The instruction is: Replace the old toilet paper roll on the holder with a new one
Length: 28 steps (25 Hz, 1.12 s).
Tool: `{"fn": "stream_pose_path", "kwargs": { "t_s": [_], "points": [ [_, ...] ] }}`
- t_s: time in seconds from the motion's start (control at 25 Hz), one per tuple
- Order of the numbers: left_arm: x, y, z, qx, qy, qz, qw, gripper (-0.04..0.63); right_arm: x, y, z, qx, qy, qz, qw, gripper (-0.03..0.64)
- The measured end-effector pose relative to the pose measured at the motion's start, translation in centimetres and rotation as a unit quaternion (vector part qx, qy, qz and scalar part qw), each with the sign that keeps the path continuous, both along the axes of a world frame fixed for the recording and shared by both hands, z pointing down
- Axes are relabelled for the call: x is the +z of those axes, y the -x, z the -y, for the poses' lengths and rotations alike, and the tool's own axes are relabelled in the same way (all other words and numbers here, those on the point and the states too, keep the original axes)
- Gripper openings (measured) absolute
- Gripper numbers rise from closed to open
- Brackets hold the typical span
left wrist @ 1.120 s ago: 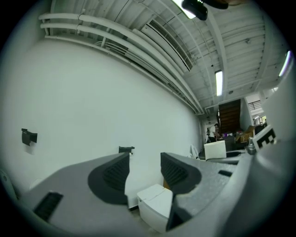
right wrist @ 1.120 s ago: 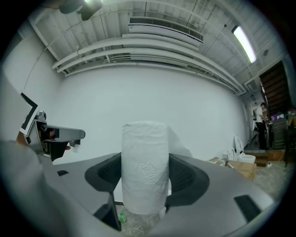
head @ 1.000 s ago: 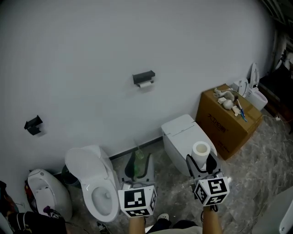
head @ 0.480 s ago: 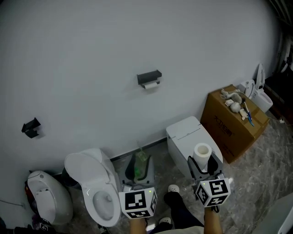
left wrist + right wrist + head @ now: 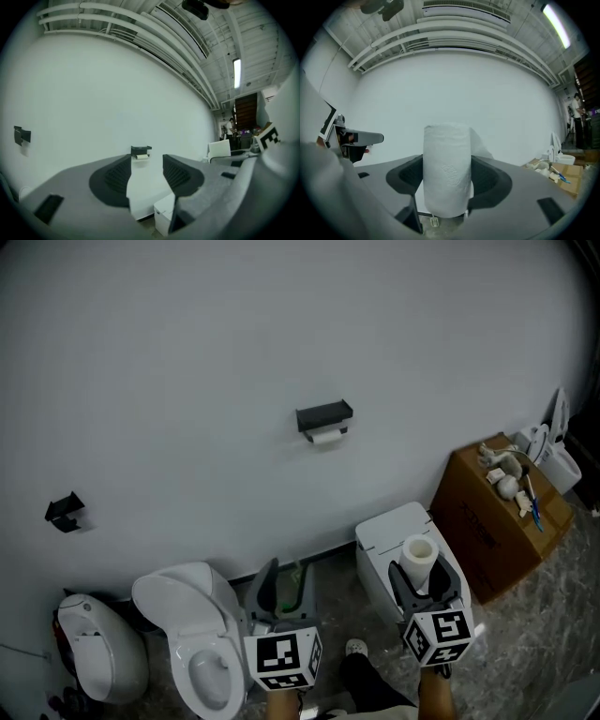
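A black wall holder (image 5: 324,416) carries the old, nearly used-up roll (image 5: 326,437) on the white wall; in the left gripper view the holder (image 5: 140,150) and old roll (image 5: 140,157) show between the jaws, far off. My right gripper (image 5: 423,579) is shut on a new white toilet paper roll (image 5: 418,559), held upright; the new roll (image 5: 447,168) fills the gap between the jaws of my right gripper (image 5: 446,180). My left gripper (image 5: 279,589) is open and empty, low at the centre; its jaws (image 5: 146,174) stand apart.
A toilet with raised lid (image 5: 186,615) stands at lower left, a white cistern box (image 5: 399,532) under the right gripper, a cardboard box (image 5: 499,517) with odds and ends at right. A small black bracket (image 5: 64,511) hangs on the wall at left.
The view has shifted up and closer to the wall, so the holder sits lower and further right in frame. Both grippers keep their positions; the right one still holds the new roll.
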<state>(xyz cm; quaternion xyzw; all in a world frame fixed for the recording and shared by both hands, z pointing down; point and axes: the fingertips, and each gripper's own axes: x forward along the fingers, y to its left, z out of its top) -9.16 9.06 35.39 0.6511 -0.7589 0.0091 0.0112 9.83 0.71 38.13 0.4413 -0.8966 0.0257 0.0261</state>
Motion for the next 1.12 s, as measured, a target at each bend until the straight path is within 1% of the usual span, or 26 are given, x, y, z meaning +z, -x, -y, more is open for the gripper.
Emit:
{"fn": "stream_pose_path", "kwargs": {
  "t_s": [0.2, 0.36, 0.56, 0.72, 0.92, 1.12],
  "points": [
    [-1.1, 2.2, 6.9, -0.026, -0.007, 0.001, 0.9996, 0.193, -1.5, 2.3, 7.9, -0.020, -0.011, 0.004, 1.000, 0.305],
    [-2.1, 3.4, 12.5, -0.037, -0.012, 0.009, 0.9992, 0.193, -2.6, 3.9, 14.2, -0.033, -0.017, 0.006, 0.999, 0.305],
    [-2.5, 4.6, 17.9, -0.053, -0.016, 0.013, 0.9984, 0.193, -2.4, 5.4, 19.9, -0.049, -0.015, 0.006, 0.999, 0.305],
    [-2.1, 5.2, 21.0, -0.066, -0.007, 0.014, 0.9977, 0.193, -1.9, 5.6, 23.2, -0.055, -0.006, 0.004, 0.998, 0.305],
    [-1.3, 5.9, 23.4, -0.075, 0.006, 0.016, 0.9970, 0.193, -1.2, 5.9, 25.8, -0.057, 0.002, 0.006, 0.998, 0.305],
    [-0.8, 6.7, 25.9, -0.072, 0.017, 0.025, 0.9970, 0.193, -0.3, 6.6, 27.9, -0.057, 0.012, 0.006, 0.998, 0.305]
  ]
}}
